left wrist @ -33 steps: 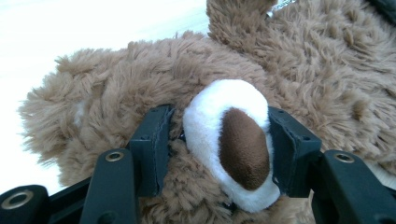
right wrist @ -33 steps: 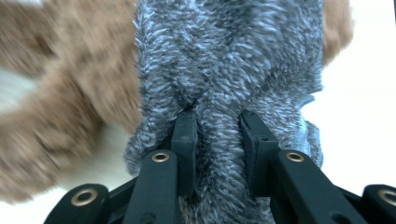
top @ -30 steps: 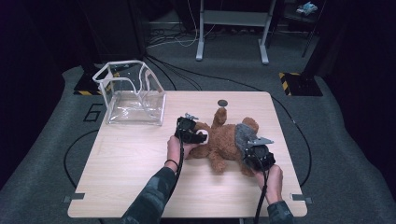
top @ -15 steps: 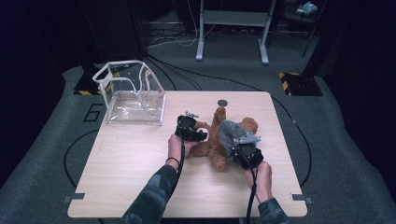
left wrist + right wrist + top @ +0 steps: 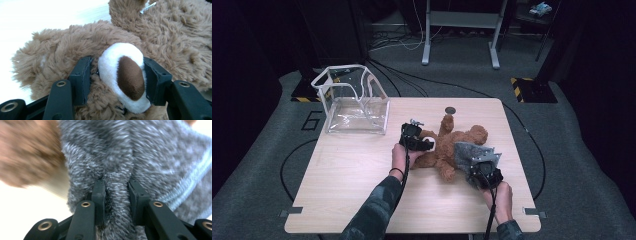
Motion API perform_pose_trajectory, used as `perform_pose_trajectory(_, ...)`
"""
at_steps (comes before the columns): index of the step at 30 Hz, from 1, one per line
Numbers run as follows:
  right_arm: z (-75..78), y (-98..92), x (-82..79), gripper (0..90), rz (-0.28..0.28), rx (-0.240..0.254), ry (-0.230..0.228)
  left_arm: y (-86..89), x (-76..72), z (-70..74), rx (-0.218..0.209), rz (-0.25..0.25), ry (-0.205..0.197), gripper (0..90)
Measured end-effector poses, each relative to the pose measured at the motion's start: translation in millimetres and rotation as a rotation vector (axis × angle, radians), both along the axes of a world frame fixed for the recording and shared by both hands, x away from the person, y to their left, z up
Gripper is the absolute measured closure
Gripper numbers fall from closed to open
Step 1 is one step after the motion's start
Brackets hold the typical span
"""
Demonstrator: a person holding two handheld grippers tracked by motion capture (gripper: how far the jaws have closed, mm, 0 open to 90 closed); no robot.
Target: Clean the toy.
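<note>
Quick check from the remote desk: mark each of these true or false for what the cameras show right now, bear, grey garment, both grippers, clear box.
1. The left gripper has the teddy bear by its white and brown snout. True.
2. The right gripper hangs open over bare table. False: its jaws pinch a fold of the grey knit garment.
3. The teddy bear sits inside the clear box. False: it lies on the table, and the box stands apart from it at the far left.
4. A small dark round disc lies near the table's far edge, beyond the bear. True.
</note>
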State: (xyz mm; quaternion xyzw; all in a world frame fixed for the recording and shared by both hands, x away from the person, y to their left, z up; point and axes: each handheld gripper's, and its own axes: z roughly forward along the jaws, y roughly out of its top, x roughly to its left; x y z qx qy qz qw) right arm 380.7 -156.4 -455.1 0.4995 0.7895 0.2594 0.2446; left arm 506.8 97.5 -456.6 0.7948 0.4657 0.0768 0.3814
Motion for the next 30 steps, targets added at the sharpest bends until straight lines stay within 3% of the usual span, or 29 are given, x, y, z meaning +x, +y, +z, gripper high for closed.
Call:
perform_pose_trajectory(4,28.0,12.4,0.9,69.5,0.046,0.068,-0.077,-0.3,0.3,0.2,-0.001,0.001,0.002,45.0)
perform_pose_trajectory(7,36.3,28.0,12.9,69.3,0.089,0.086,-0.088,-0.1,0.5,0.0,-0.003,0.000,0.002,45.0)
perform_pose_trajectory(11,20.9,46.1,32.9,69.2,0.071,0.047,-0.036,0.8,0.6,0.1,-0.005,0.001,0.007,45.0)
perform_pose_trajectory(12,15.1,47.6,35.0,69.3,0.064,0.038,-0.045,0.8,0.5,0.0,-0.007,0.001,0.009,45.0)
perform_pose_trajectory(16,3.1,45.6,28.4,70.2,0.049,0.030,-0.033,1.4,0.7,-0.2,-0.008,-0.003,0.013,45.0)
perform_pose_trajectory(20,-20.1,38.8,21.6,70.5,0.052,-0.020,0.030,1.1,0.9,-0.6,-0.015,0.002,0.011,45.0)
perform_pose_trajectory(23,-33.0,31.5,19.6,70.3,0.036,-0.017,0.078,1.3,1.2,-0.4,-0.015,0.002,0.013,45.0)
perform_pose_trajectory(26,-26.2,27.0,15.1,70.1,0.052,0.025,0.092,1.9,1.4,-0.5,-0.017,0.000,0.012,45.0)
perform_pose_trajectory(30,-0.5,25.3,9.8,69.9,0.060,0.084,0.067,2.6,1.6,-0.2,-0.018,0.000,0.013,45.0)
